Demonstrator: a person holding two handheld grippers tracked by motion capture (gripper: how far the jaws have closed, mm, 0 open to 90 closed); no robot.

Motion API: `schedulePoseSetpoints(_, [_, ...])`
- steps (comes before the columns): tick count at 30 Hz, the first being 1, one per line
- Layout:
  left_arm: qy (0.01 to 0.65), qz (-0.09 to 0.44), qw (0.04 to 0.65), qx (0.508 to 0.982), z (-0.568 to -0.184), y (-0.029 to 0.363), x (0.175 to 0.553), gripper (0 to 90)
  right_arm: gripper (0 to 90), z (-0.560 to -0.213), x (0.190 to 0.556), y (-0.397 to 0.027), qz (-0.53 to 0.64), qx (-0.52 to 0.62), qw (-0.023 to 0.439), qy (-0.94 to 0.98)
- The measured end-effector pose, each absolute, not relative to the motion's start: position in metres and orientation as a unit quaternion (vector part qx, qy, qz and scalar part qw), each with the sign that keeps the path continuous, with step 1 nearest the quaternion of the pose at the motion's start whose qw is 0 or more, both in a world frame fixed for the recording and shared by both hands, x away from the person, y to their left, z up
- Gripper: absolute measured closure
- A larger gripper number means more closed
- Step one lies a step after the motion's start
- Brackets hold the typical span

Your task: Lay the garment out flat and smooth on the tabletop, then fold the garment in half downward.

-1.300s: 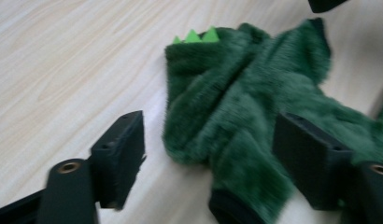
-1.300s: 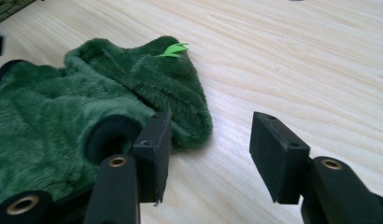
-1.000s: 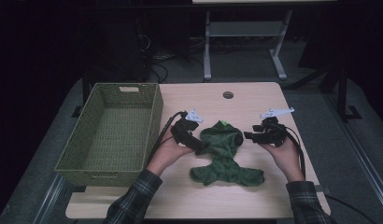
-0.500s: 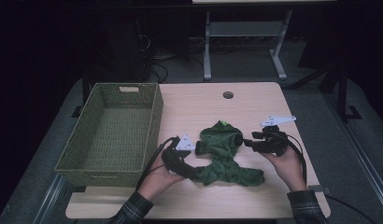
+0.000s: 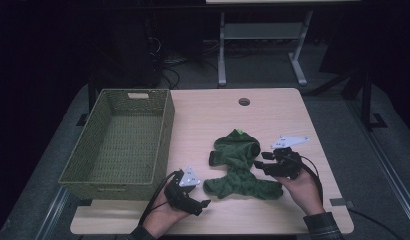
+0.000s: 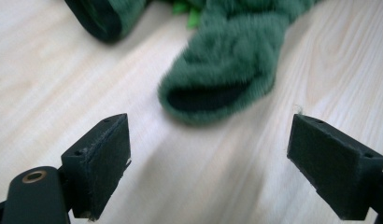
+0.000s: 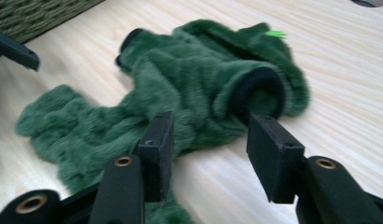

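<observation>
The right gripper's (image 7: pixel 206 154) fingers, just closing, straddle a sleeve cuff of the green fleece garment (image 5: pixel 240 167) near the worktop's (image 5: pixel 273 112) front edge, while the left gripper's (image 6: pixel 222 163) fingers gape before a leg opening, seemingly readying a two-point lift toward the basket (image 5: pixel 98 180).

One green fleece garment (image 5: pixel 240 167), one woven basket (image 5: pixel 122 140)

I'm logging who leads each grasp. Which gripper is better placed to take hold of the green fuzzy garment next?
Right, probably. The right gripper already sits against the green fuzzy garment, jaws just closing around fabric by a sleeve cuff. The left gripper stands open, short of the leg opening.
</observation>
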State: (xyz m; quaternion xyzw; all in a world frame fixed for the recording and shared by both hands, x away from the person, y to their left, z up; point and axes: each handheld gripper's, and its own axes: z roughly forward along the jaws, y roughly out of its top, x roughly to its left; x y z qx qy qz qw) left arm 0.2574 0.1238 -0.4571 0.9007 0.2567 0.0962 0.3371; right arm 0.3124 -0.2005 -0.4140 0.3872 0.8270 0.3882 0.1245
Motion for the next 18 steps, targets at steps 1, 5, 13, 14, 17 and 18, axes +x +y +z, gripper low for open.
schedulePoseSetpoints(1, [0.253,0.103,0.331,0.903,-0.459,0.123,0.256,12.7,52.4,-0.415,0.31,-0.198,0.387,0.385,0.123,0.829])
schedulePoseSetpoints(5, [0.254,0.111,0.323,0.905,-0.465,0.123,0.254,12.7,53.6,-0.414,0.302,-0.187,0.389,0.369,0.114,0.836])
schedulePoseSetpoints(13, [0.256,0.104,0.35,0.895,-0.472,0.125,0.254,12.6,57.7,-0.411,0.291,-0.164,0.414,0.336,0.086,0.842])
schedulePoseSetpoints(14, [0.256,0.104,0.356,0.893,-0.473,0.126,0.254,12.5,57.7,-0.412,0.29,-0.16,0.412,0.333,0.085,0.844])
schedulePoseSetpoints(17, [0.253,0.105,0.364,0.89,-0.475,0.127,0.255,12.5,59.0,-0.412,0.287,-0.149,0.412,0.318,0.08,0.85])
schedulePoseSetpoints(18, [0.252,0.106,0.371,0.887,-0.476,0.127,0.255,12.5,59.4,-0.412,0.285,-0.145,0.412,0.315,0.077,0.852])
